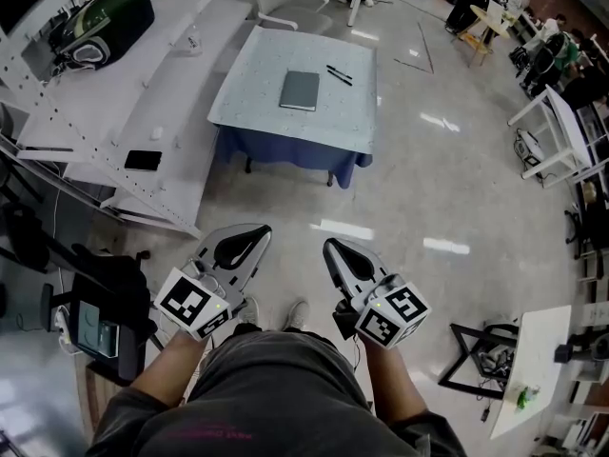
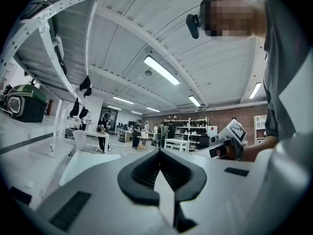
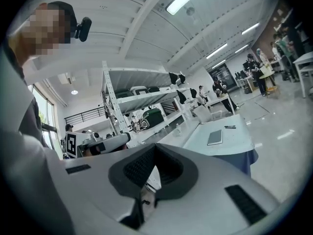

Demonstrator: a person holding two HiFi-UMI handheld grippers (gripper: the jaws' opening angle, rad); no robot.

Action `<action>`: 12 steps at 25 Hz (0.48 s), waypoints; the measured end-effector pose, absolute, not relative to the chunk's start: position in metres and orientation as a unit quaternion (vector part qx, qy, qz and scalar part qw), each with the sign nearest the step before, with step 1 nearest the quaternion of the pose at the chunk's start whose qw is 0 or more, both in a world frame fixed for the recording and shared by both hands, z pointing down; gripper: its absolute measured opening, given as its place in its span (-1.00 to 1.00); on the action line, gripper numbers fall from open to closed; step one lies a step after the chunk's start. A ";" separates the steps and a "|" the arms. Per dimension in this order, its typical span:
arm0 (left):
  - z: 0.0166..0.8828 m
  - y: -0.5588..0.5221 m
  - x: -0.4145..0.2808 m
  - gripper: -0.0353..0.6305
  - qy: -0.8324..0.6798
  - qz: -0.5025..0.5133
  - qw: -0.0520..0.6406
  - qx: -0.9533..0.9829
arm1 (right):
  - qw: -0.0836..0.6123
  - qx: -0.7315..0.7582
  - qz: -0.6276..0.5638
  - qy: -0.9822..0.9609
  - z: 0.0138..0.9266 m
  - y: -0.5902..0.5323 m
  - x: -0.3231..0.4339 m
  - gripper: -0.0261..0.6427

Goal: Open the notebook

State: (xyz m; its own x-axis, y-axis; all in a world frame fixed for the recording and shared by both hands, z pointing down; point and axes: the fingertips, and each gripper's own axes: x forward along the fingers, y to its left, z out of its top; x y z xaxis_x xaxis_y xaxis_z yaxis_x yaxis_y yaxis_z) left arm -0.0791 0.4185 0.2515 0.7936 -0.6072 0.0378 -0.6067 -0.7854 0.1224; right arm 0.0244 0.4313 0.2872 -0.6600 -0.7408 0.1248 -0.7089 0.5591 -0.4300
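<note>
The left tool (image 1: 263, 229) and the right tool (image 1: 329, 247) are held side by side close to the person's body, above the glossy floor (image 1: 428, 188), both pointing away toward the far counter (image 1: 249, 82). In the left gripper view the left tool (image 2: 159, 151) has its dark pads pressed tip to tip, closed, with nothing between them. The right gripper view shows the right tool (image 3: 155, 146) closed the same way and empty.

The notebook (image 1: 300, 89) lies flat and shut near the middle of that far counter, well apart from both tools. Its grey cover faces up. Just to its right and a little farther off lie two dark pens (image 1: 339, 74). A blue cloth (image 1: 285, 152) hangs along the counter's near edge. From the right gripper view the notebook (image 3: 214, 137) and the pens (image 3: 230, 127) show on the same pale top.

To the left runs a long perforated white counter (image 1: 114, 112). At its far end sits a dark green bag (image 1: 107, 15); what it holds cannot be seen. A black phone (image 1: 143, 160) lies flat nearer the person. A small clear bottle (image 1: 193, 39) stands near the right edge, its contents too small to tell.
</note>
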 end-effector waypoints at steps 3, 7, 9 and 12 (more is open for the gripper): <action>0.252 0.420 -0.077 -0.89 -0.320 -0.002 0.065 0.945 | 0.045 -0.412 -0.225 0.882 0.282 0.432 0.026 -0.92; 0.253 0.421 -0.076 -0.89 -0.319 -0.002 0.066 0.946 | 0.041 -0.411 -0.224 0.883 0.284 0.433 0.024 -0.92; 0.254 0.422 -0.075 -0.89 -0.318 0.000 0.065 0.946 | 0.041 -0.411 -0.226 0.882 0.286 0.434 0.025 -0.92; 0.255 0.423 -0.074 -0.89 -0.318 0.000 0.062 0.946 | 0.045 -0.412 -0.226 0.882 0.287 0.434 0.026 -0.92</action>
State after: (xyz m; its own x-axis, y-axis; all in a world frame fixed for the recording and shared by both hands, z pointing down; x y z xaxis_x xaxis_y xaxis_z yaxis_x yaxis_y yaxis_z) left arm -0.0744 0.4225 0.2546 0.7981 -0.6012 0.0401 -0.6013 -0.7903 0.1178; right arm 0.0263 0.4343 0.2868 -0.6568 -0.7466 0.1063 -0.7055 0.5586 -0.4362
